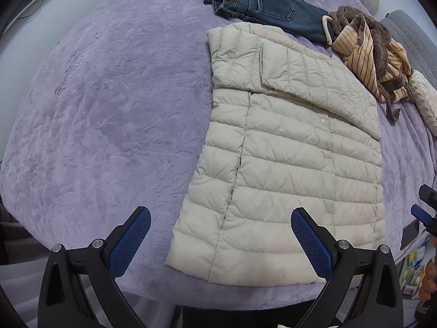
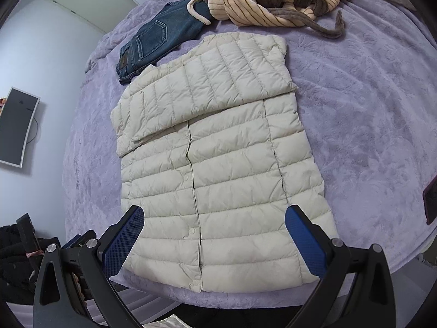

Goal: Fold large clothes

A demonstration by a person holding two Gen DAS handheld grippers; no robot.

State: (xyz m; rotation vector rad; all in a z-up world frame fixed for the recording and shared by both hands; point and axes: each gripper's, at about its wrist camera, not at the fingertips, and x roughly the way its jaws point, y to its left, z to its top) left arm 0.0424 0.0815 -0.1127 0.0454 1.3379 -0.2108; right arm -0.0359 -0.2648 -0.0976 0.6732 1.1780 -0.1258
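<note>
Jacket (image 1: pixel 286 169), cream and quilted, lies flat on the purple bed (image 1: pixel 109 109), hem toward us, both sleeves already folded across the chest. Left tongs (image 1: pixel 220 242) released and empty, hovering over the hem's left corner; right tongs (image 2: pixel 214 239) likewise spread wide, holding nothing, above the hem near the front opening. We judge the next step is lifting the hem and folding the body up toward the collar. To do it well, we take one hem corner in each tongs, pinching all layers, since slick padded fabric will likely slip. Raise both together, keep the edge level, and lay it short of the jeans (image 1: pixel 262 8) and striped robe (image 1: pixel 368 54) lying just beyond the collar.
</note>
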